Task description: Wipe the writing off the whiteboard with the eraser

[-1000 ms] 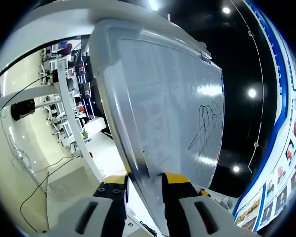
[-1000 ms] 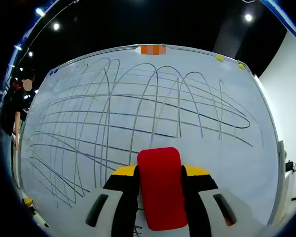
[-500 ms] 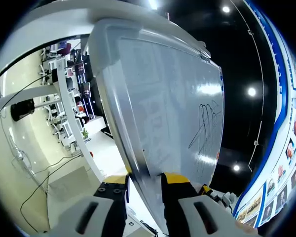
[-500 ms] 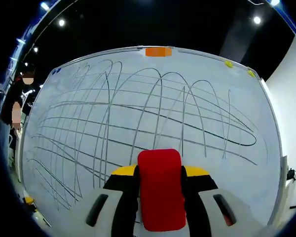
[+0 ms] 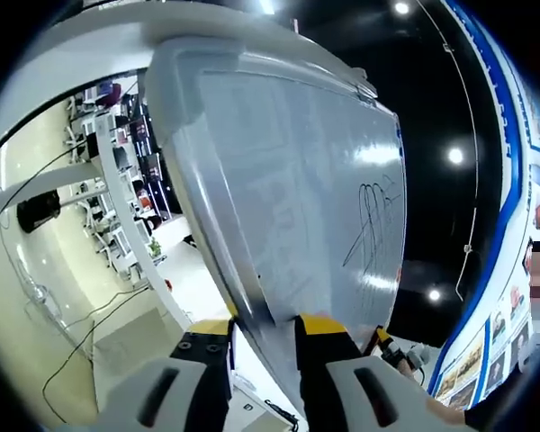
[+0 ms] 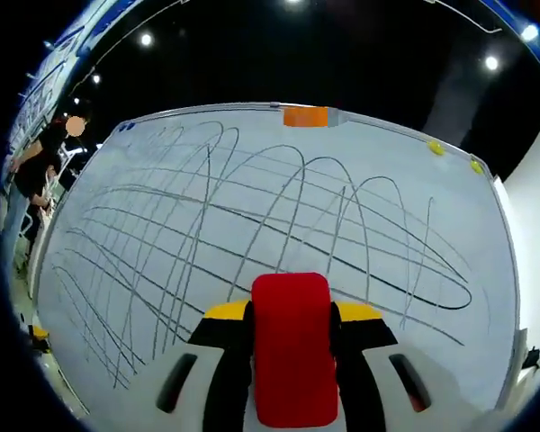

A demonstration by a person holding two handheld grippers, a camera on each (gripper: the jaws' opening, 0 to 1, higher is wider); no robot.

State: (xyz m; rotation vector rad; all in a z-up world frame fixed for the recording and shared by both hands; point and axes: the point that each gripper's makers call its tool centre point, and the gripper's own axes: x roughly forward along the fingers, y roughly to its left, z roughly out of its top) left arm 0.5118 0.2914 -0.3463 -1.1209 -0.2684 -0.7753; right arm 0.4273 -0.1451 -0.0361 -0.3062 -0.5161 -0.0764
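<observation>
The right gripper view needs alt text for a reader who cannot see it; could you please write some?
A red eraser is clamped in the right gripper, facing a whiteboard covered in looping dark scribbles. An orange magnet sits on the board's top edge, two yellow ones near its upper right corner, and a person stands at far left.

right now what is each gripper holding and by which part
The right gripper holds the red eraser, its jaws clamping the two long sides. The left gripper grips the whiteboard by its edge.

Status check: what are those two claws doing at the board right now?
Right gripper shut on red eraser. Left gripper clamps whiteboard edge. Scribbles unwiped.
</observation>
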